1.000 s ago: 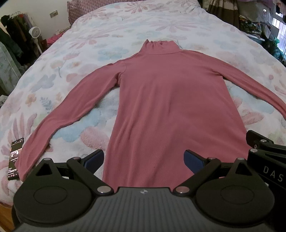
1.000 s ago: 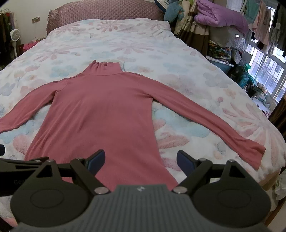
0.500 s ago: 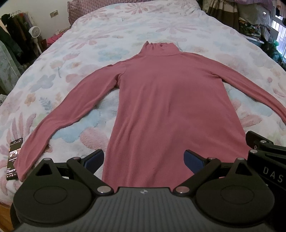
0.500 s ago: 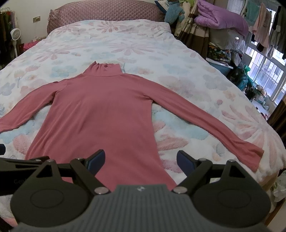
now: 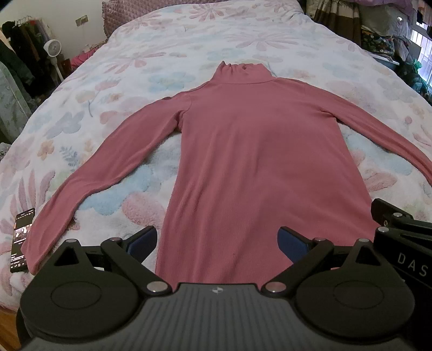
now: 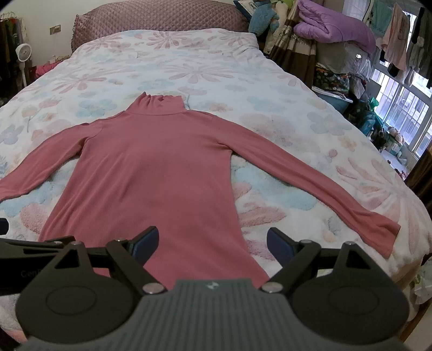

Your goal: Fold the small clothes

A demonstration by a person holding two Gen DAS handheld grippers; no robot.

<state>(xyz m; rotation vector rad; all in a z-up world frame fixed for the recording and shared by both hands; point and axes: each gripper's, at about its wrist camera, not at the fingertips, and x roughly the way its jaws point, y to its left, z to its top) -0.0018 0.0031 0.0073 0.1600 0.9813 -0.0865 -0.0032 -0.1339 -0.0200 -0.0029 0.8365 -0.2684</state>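
Note:
A pink long-sleeved turtleneck point(image 5: 259, 151) lies flat and face up on the bed, collar far, hem near, both sleeves spread out to the sides. It also shows in the right wrist view point(image 6: 151, 172). My left gripper point(image 5: 217, 241) is open and empty, held above the hem near its left corner. My right gripper point(image 6: 212, 241) is open and empty, above the hem's right corner. The right sleeve's cuff point(image 6: 383, 232) lies near the bed's right edge. The left cuff point(image 5: 35, 253) lies near the front left edge.
The bed has a white floral blanket point(image 6: 189, 67) and a quilted headboard point(image 6: 159, 19). A black phone point(image 5: 21, 240) lies by the left cuff. Piled clothes and bedding point(image 6: 332, 35) stand to the right of the bed, a small fan point(image 5: 52, 48) to the left.
Both grippers have drawn back and risen slightly, so the turtleneck sits a little lower in view. Both stay open. The garment has not moved.

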